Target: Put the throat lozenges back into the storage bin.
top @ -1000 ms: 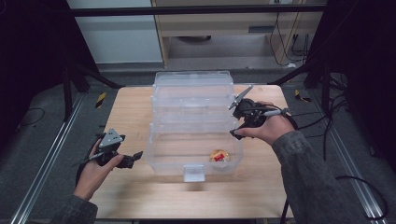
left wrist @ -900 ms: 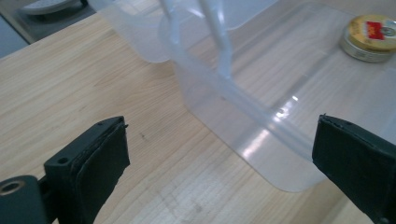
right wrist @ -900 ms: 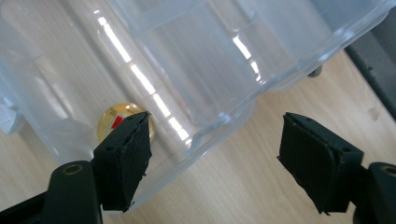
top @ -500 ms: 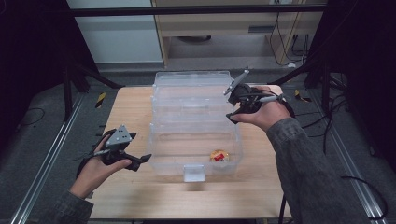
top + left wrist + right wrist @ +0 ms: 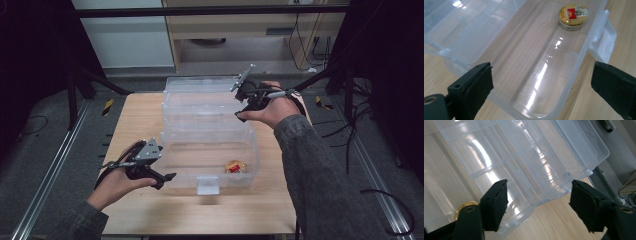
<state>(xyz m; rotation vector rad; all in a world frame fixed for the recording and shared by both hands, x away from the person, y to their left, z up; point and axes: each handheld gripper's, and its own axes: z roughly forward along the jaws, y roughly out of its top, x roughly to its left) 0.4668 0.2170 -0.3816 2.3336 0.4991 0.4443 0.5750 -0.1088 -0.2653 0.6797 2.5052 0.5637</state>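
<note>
Both our tongs, left gripper (image 5: 541, 82) and right gripper (image 5: 537, 205), gape wide and empty over the clear box (image 5: 210, 125); a gold tin (image 5: 572, 17) lies inside.

Open clear plastic box (image 5: 207, 125), gold round tin (image 5: 234, 166) inside.

High view sits above my side, looking forward and down on the whole worktop (image 5: 140, 125). My left hand-held gripper (image 5: 541, 87) camera looks close into the clear box (image 5: 524, 62); my right one (image 5: 539, 205) hovers over its lid. All share the box.
</note>
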